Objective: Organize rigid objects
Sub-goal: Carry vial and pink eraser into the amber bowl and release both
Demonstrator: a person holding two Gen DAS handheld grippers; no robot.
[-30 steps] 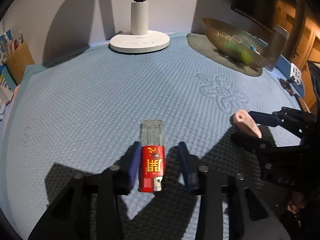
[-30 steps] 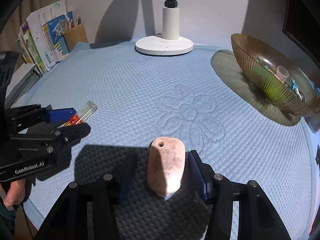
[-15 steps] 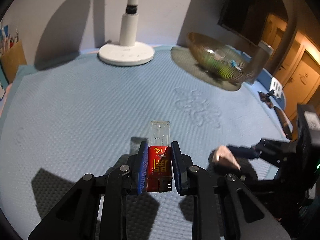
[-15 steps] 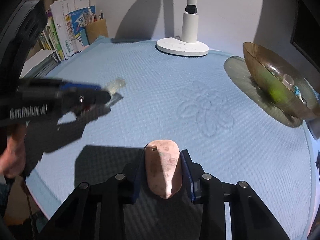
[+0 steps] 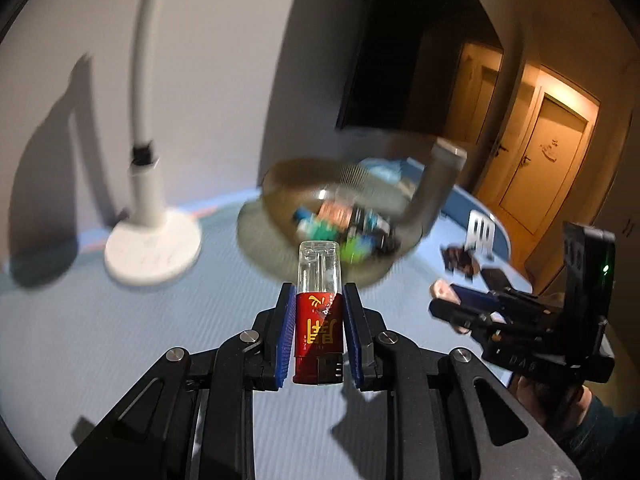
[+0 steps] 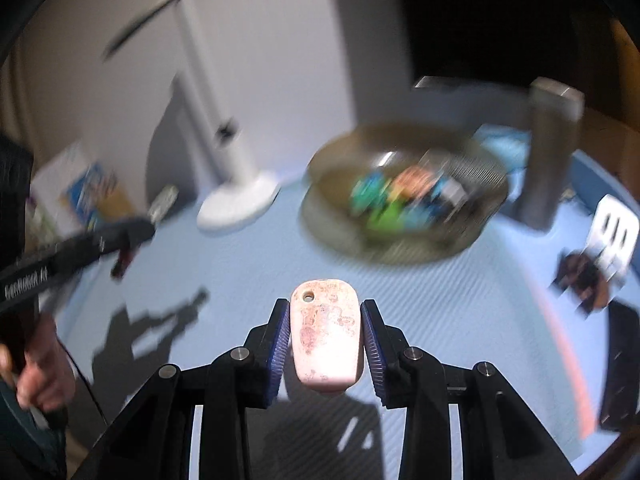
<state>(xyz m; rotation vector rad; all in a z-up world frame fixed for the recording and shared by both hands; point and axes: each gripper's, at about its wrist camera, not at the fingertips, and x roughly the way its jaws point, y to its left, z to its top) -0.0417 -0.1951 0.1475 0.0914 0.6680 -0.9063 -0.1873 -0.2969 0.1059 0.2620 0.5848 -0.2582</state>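
My left gripper (image 5: pixel 318 300) is shut on a red lighter (image 5: pixel 319 320) with a clear top, held in the air above the blue mat. My right gripper (image 6: pixel 325 312) is shut on a pink stone-like tag (image 6: pixel 325 340) with a small hole, also lifted. The amber glass bowl (image 5: pixel 280 184) with several small colourful items stands ahead of both grippers; it also shows in the right wrist view (image 6: pixel 340 152). The right gripper shows at the right of the left wrist view (image 5: pixel 452 304). The left gripper shows at the left of the right wrist view (image 6: pixel 136 232). Both views are blurred.
A white desk lamp (image 5: pixel 152 248) stands left of the bowl on the blue mat (image 5: pixel 100 340). A grey cylinder (image 6: pixel 548 152) stands right of the bowl. A white adapter (image 6: pixel 612 236) and dark small items (image 6: pixel 584 276) lie at the right. Books (image 6: pixel 80 196) stand at the far left.
Both grippers have lifted their objects off the mat and swung toward the bowl, which now sits close ahead. The views tilted up and blurred.
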